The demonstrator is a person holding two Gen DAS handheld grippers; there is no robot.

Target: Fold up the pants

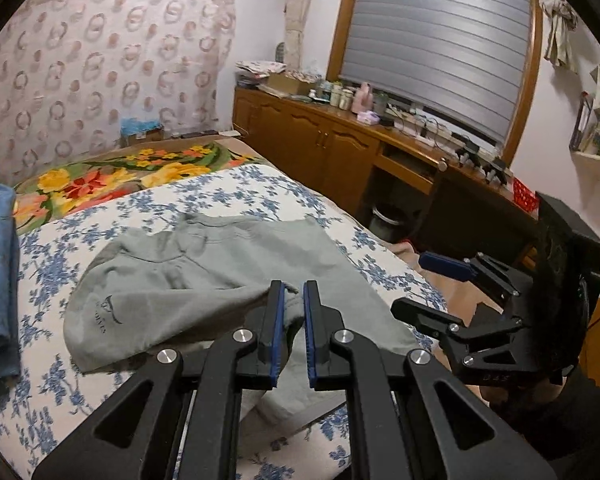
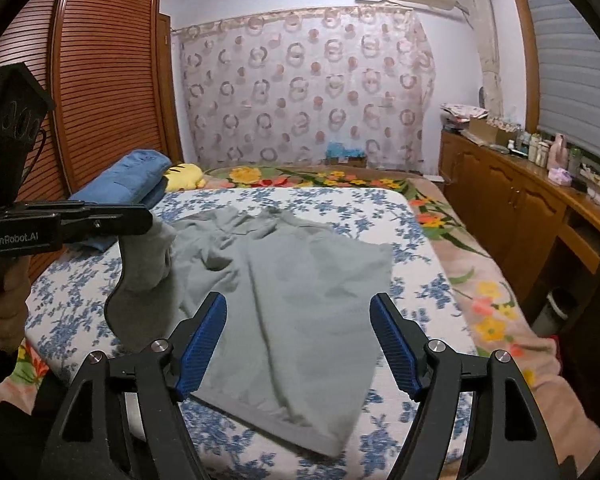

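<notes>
A bedroom holds the work: a bed [image 2: 420, 240] with a blue-flowered sheet takes up most of both views, and the grey pants [image 2: 300, 300] lie on it close to the near edge. Nearest the cameras, the right claw [image 2: 298, 340] hovers above the leg ends with its fingers wide apart and nothing between them. The left claw [image 1: 294, 320] is clamped together on a bunch of grey cloth, and in the right view that gathered part hangs lifted off the sheet at the left side. The fold looks only partly made: one part of the pants lies fairly flat, the upper part is rumpled, and the lifted portion is not yet laid down. Further back, a stack of folded blue jeans [image 2: 128, 188] sits near the left edge, so a fold carried that way has little room. The flowered sheet beyond the pants is bare. To the right the bed ends near a wooden cabinet [image 2: 512, 208], a narrow gap.
</notes>
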